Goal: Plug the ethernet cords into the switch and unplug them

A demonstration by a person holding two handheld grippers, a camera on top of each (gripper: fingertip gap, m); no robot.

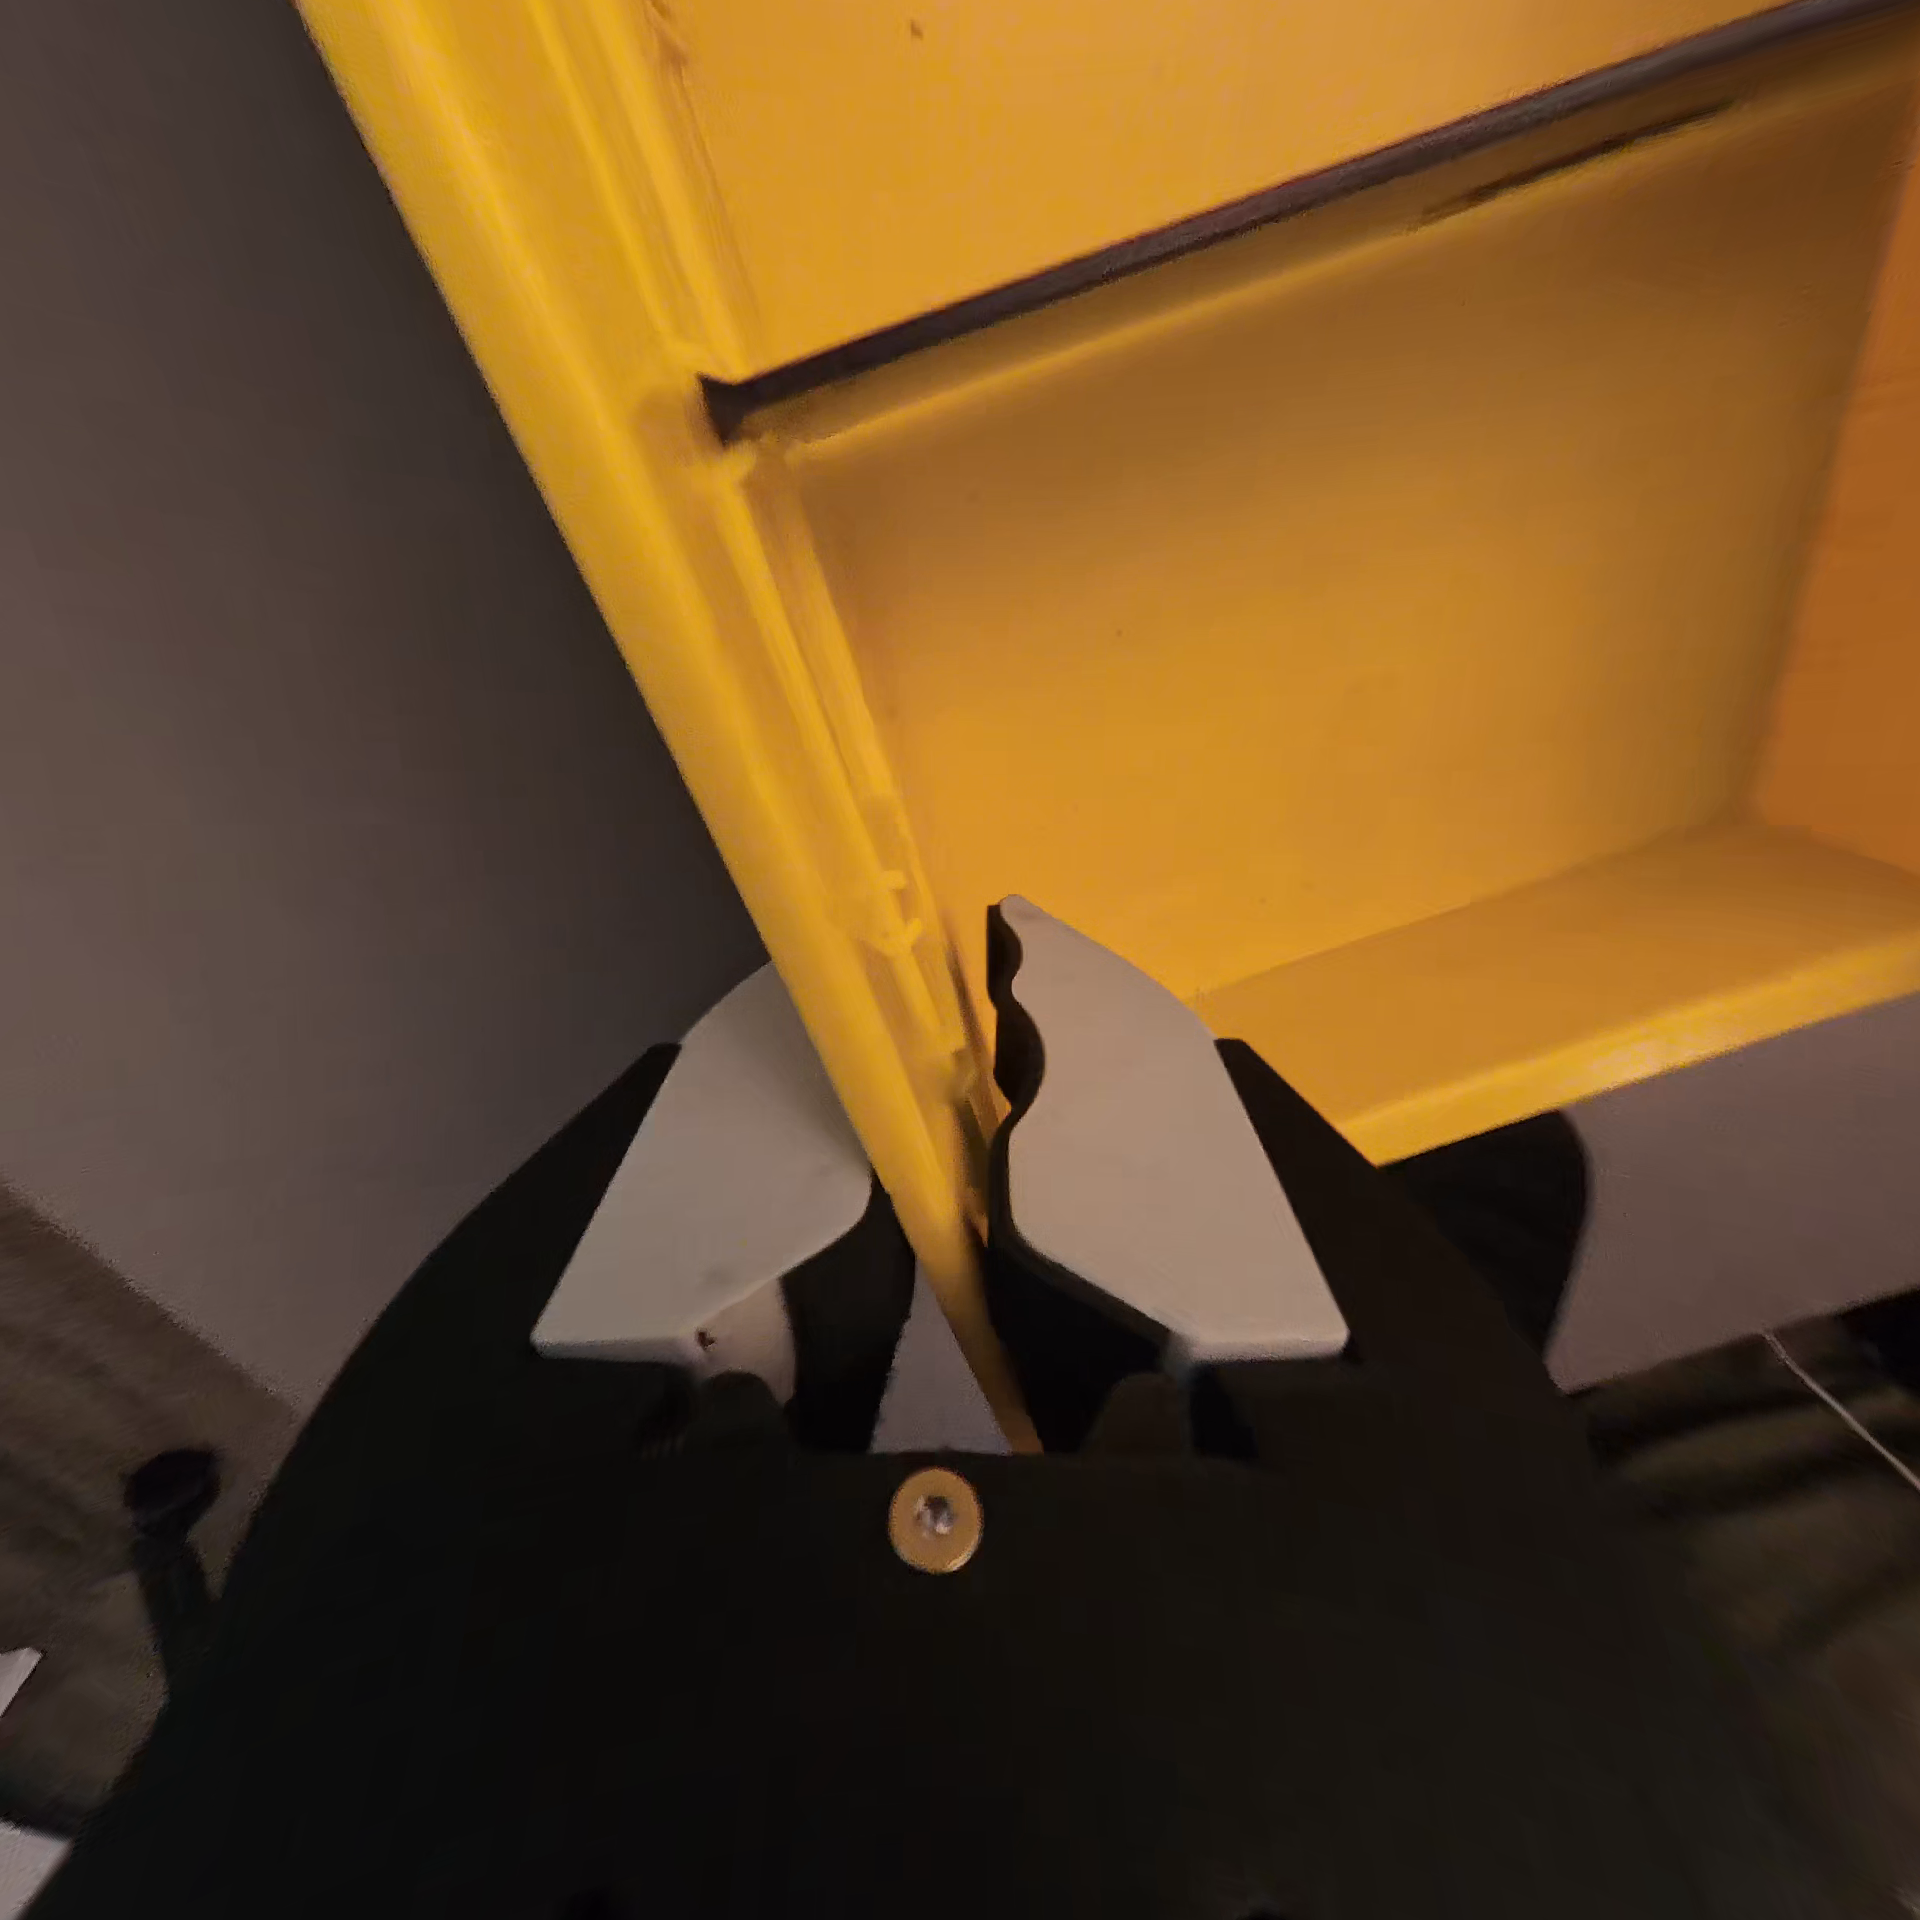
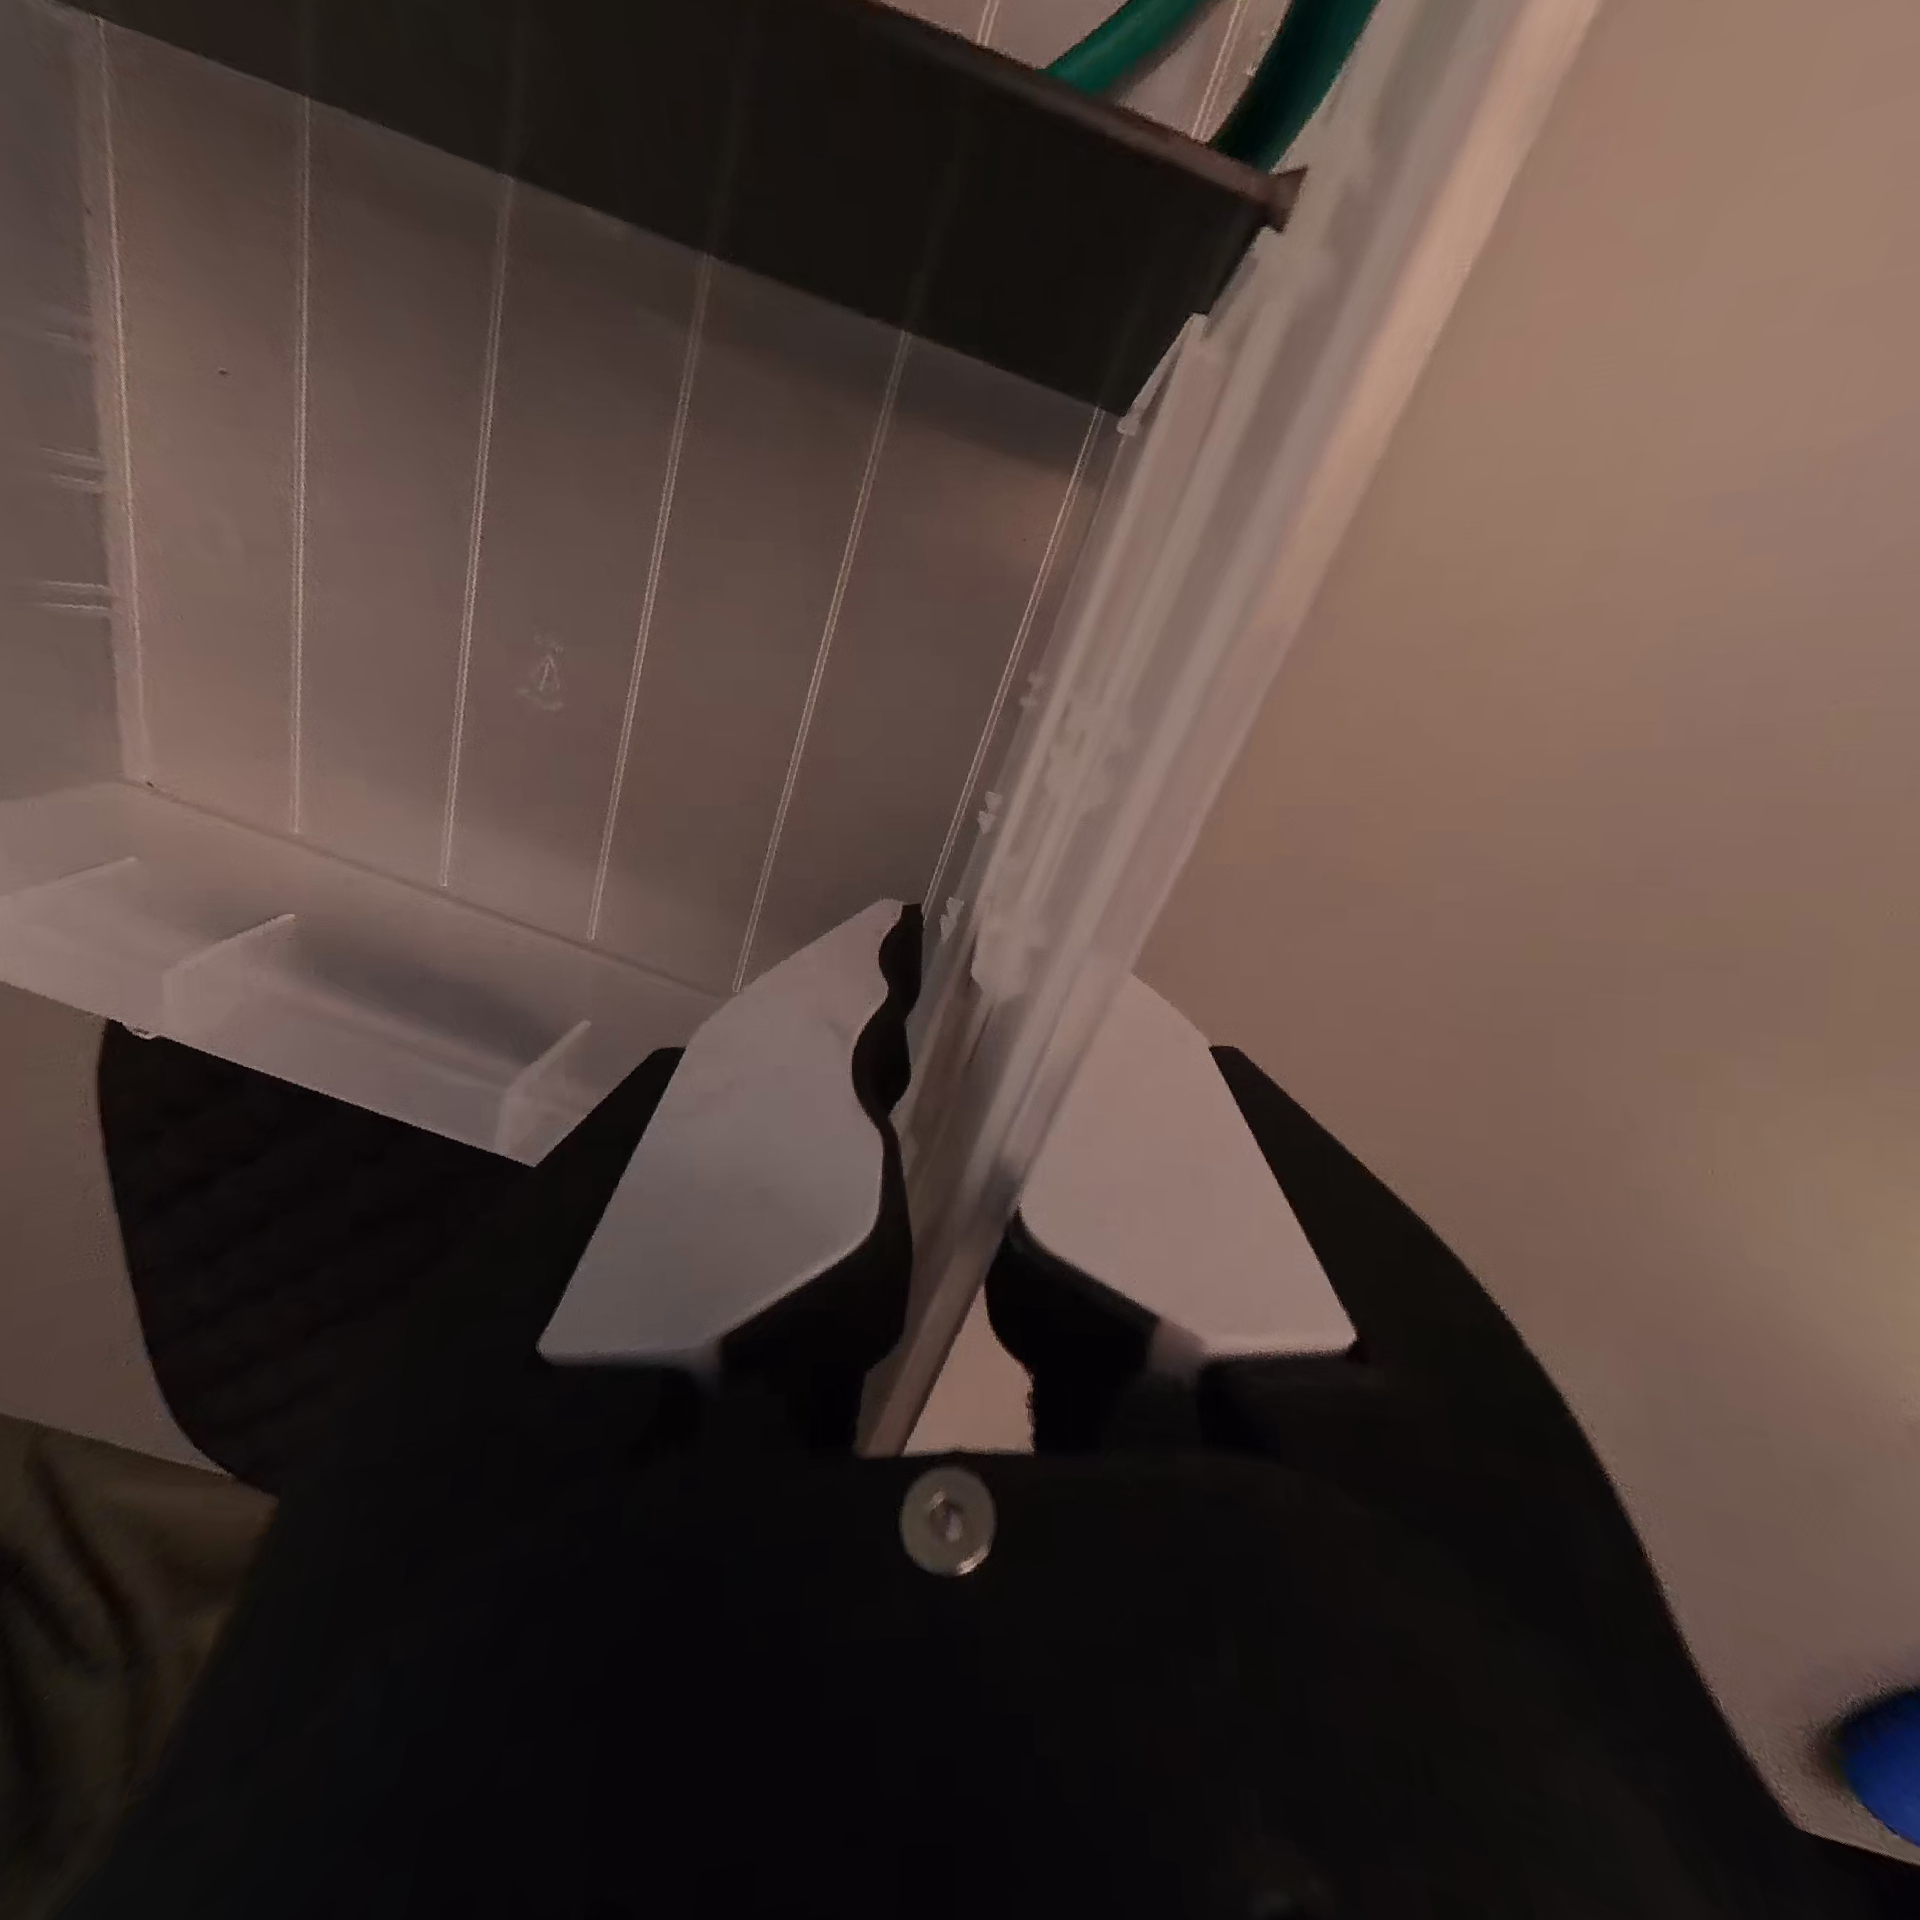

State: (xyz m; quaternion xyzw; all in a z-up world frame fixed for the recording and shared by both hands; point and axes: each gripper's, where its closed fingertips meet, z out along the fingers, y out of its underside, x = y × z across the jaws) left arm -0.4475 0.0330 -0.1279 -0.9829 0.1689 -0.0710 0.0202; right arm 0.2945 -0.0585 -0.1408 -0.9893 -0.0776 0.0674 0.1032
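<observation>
My left gripper (image 1: 894, 961) is shut on the left side wall (image 1: 665, 499) of a yellow plastic bin (image 1: 1299, 623); one finger is outside the wall, the other inside. My right gripper (image 2: 1013, 956) is shut on the right side wall (image 2: 1195, 623) of a clear plastic bin (image 2: 520, 571) in the same way. Two stretches of green cord (image 2: 1101, 52) show at the top of the clear bin, behind a dark divider (image 2: 727, 208). No switch shows in either view.
A thin dark divider (image 1: 1247, 218) crosses the yellow bin. Both bins sit over a pale surface (image 2: 1558, 727). A black textured mat (image 2: 312, 1195) lies under the clear bin's near end. A blue rounded object (image 2: 1886, 1756) is at the lower right edge. About 75 cm separates my left fingertips from my right.
</observation>
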